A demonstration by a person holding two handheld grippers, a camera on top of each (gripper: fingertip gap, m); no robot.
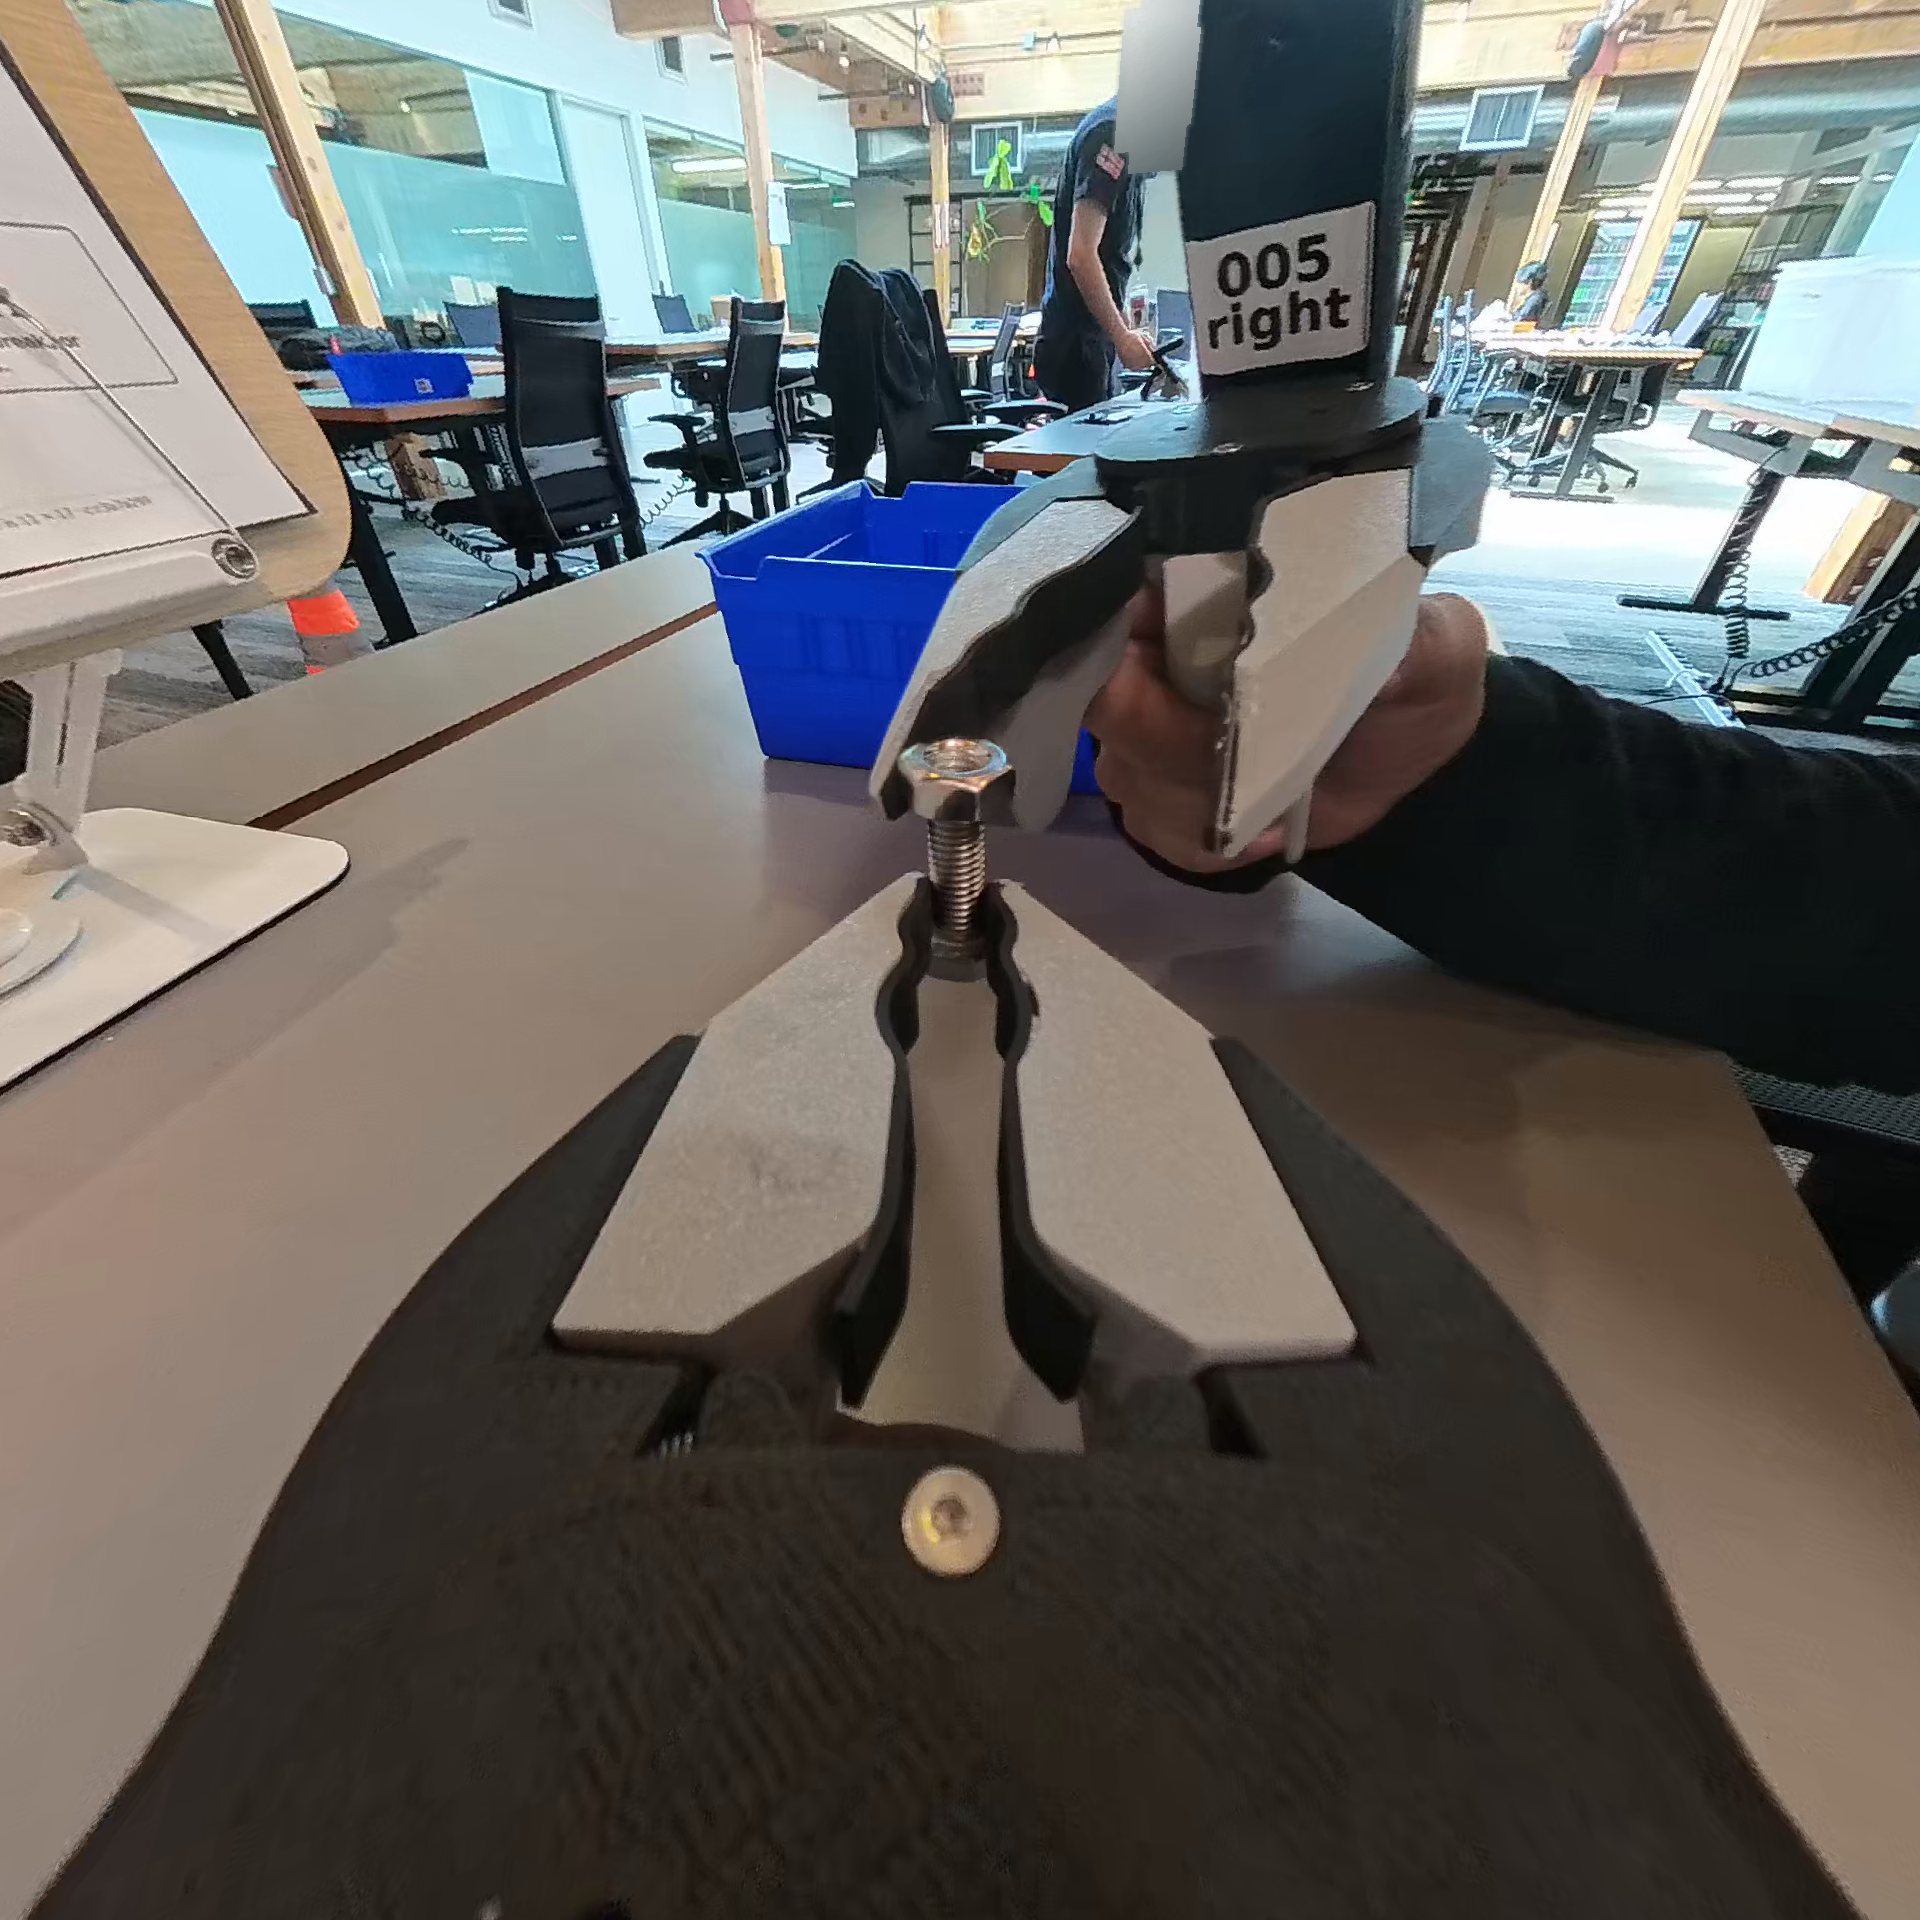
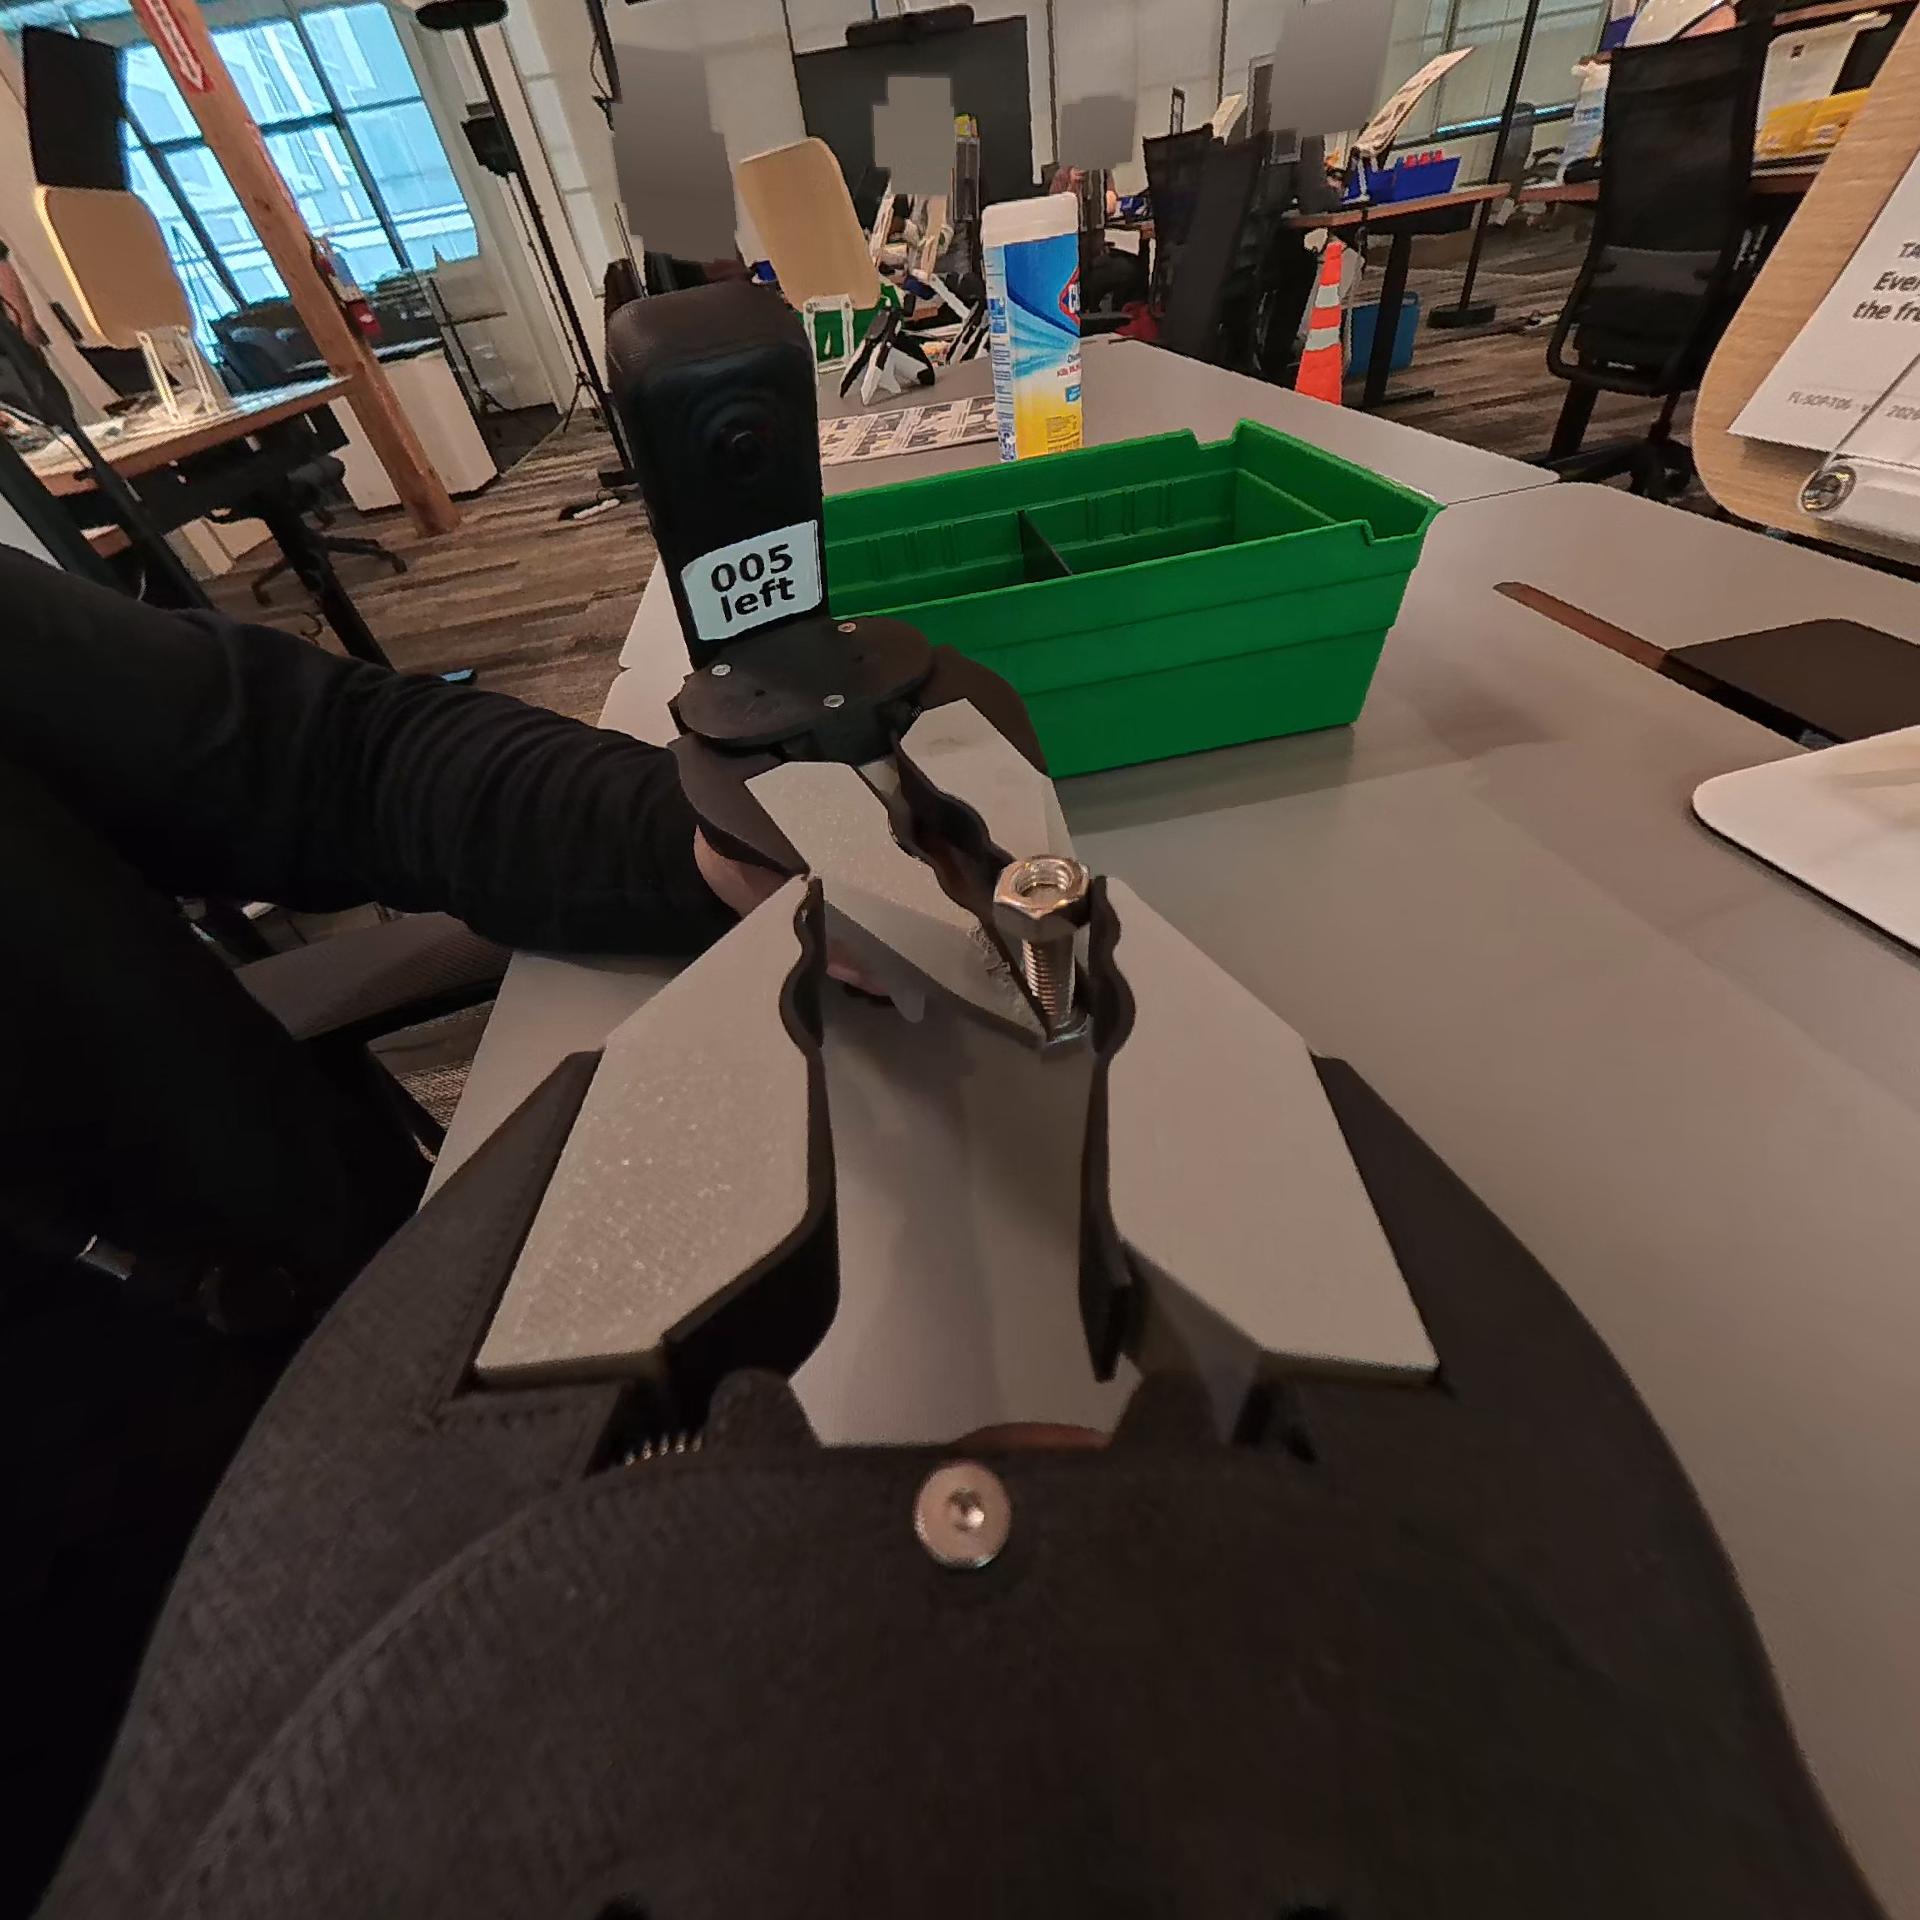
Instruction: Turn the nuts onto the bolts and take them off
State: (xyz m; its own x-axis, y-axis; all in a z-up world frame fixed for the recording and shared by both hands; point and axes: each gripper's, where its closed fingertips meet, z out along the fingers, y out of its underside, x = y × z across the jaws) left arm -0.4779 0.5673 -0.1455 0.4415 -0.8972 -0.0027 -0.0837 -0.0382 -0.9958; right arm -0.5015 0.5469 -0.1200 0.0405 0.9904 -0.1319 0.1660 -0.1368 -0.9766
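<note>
Steel hex nut [image 1: 949, 779] tops threaded bolt [image 1: 954, 881]; left hand-held gripper [image 1: 958, 920] pinches bolt; right hand-held gripper [image 2: 956, 935] spread wide.

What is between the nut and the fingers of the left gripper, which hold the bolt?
Only bare bolt thread, seen in the left wrist view: nut on top, left gripper clamped near the head.

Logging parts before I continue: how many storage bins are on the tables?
2: a blue bin behind the right gripper, and a green bin behind the left gripper. Others may be hidden.
</note>
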